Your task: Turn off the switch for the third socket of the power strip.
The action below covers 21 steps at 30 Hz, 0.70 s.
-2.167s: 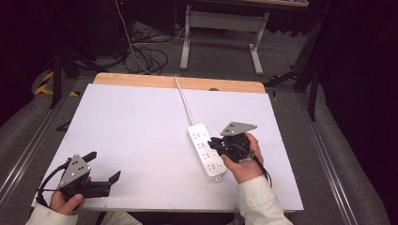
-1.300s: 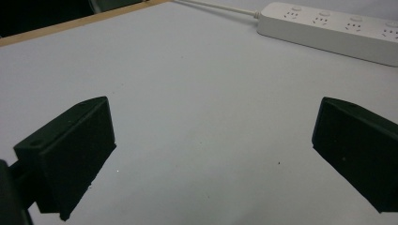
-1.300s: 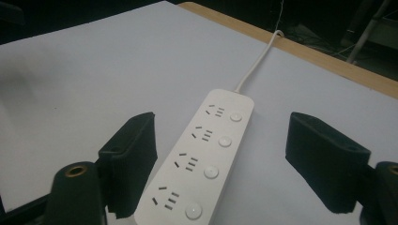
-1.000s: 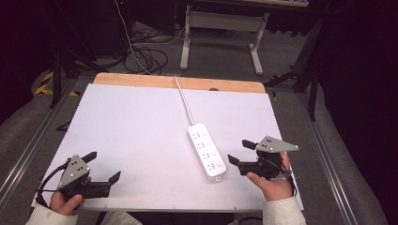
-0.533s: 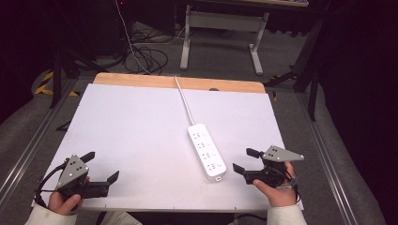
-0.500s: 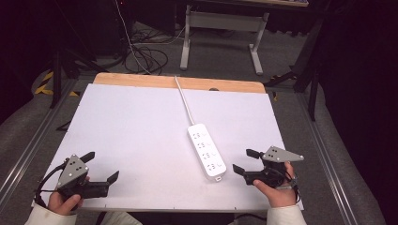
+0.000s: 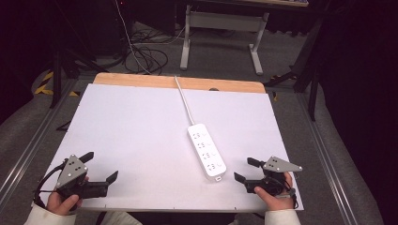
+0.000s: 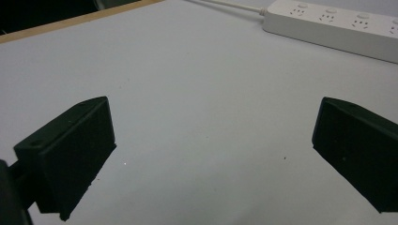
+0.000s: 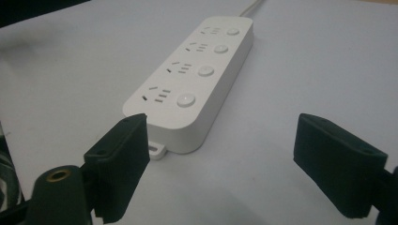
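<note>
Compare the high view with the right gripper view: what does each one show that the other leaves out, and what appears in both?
High view alone: the left tongs, open, the wooden table edge, and floor cables. Right gripper view alone: the strip's round buttons and the small tab at its near end. Both: the white power strip on the white tabletop, and the open right tongs, apart from it.

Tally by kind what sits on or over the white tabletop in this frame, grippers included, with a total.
Power strip (white, four outlets, cord running off the far edge): 1
Grippers, both open and empty: 2, left gripper and right gripper
Total: 3
</note>
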Tool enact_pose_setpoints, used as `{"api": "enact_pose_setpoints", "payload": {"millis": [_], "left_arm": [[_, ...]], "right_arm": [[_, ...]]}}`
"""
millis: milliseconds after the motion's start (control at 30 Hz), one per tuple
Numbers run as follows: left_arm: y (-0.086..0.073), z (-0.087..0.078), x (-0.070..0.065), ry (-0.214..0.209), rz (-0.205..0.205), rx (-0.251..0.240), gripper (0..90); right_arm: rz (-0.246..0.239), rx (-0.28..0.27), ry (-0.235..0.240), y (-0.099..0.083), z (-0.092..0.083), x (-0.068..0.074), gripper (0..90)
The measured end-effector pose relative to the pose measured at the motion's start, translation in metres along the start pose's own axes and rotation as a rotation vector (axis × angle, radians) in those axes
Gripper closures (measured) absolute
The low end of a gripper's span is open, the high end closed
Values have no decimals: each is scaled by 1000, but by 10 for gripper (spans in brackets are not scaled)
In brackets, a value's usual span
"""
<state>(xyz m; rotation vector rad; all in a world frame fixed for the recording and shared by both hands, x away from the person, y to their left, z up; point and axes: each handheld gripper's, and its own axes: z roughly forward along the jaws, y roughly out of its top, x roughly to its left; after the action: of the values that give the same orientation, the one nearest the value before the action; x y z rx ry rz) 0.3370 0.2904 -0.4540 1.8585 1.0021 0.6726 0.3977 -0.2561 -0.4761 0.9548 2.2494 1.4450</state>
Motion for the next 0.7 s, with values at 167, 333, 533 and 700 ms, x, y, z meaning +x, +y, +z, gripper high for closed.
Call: {"api": "enact_pose_setpoints", "payload": {"millis": [167, 333, 533, 700], "left_arm": [[-2, -5, 1, 1, -6, -6, 1], [-3, -5, 1, -7, 1, -6, 2], [-2, -7, 0, -28, 33, -36, 2], [-2, -6, 0, -29, 27, -34, 2]], "right_arm": [[-7, 18, -10, -8, 1, 1, 195], [-2, 13, -15, -9, -1, 0, 193], [-11, 11, -12, -8, 0, 0, 188], [-22, 1, -4, -7, 0, 2, 181]]}}
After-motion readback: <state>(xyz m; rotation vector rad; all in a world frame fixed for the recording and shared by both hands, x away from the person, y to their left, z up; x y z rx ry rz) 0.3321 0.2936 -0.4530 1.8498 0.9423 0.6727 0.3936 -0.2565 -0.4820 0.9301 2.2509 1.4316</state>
